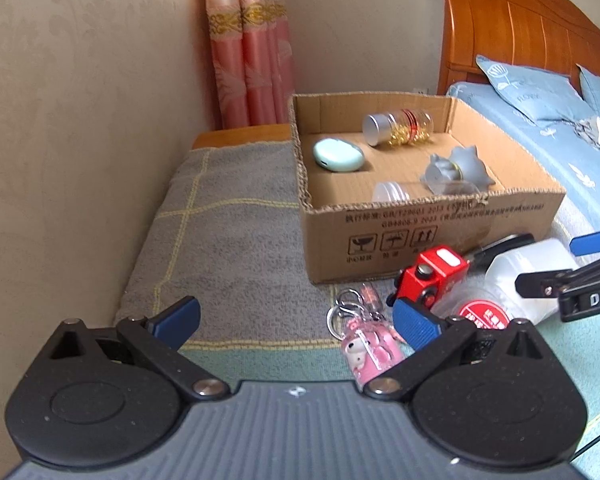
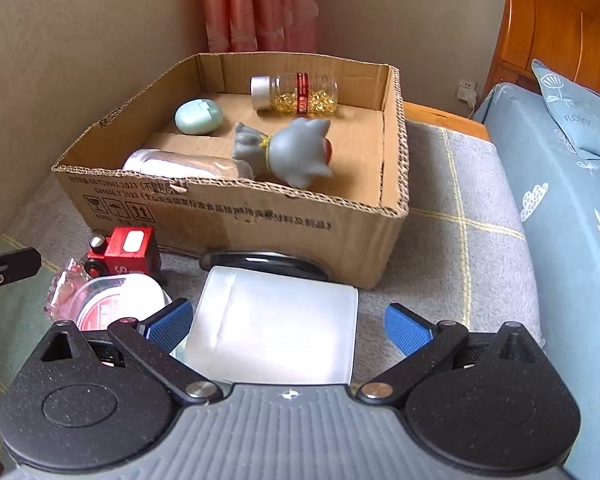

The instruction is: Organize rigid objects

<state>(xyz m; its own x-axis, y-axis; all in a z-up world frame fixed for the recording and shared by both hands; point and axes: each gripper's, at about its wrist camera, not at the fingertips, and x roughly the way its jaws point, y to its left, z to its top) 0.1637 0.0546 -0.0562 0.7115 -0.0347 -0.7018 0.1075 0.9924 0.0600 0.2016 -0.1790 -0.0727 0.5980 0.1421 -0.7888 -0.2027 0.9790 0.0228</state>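
Note:
An open cardboard box [image 1: 420,236] [image 2: 236,216] holds a mint oval case [image 1: 338,154], a capsule bottle [image 2: 296,92], a grey toy figure [image 2: 296,148] and a clear jar [image 2: 180,164]. In front of it lie a red toy train [image 1: 432,276] [image 2: 128,248], a pink keychain [image 1: 368,344], a round red-labelled container [image 2: 116,300], a black object [image 2: 264,260] and a white bottle [image 2: 276,328] on its side. My right gripper [image 2: 288,328] is open, its blue pads either side of the white bottle. My left gripper [image 1: 298,322] is open and empty, its right pad near the train and keychain.
Everything rests on a grey checked cloth [image 1: 228,240] over a wooden stand. A bed with blue bedding [image 2: 572,208] and a wooden headboard [image 1: 520,28] borders the right. A wall and pink curtain [image 1: 248,60] close the left and back. Bare cloth lies left of the box.

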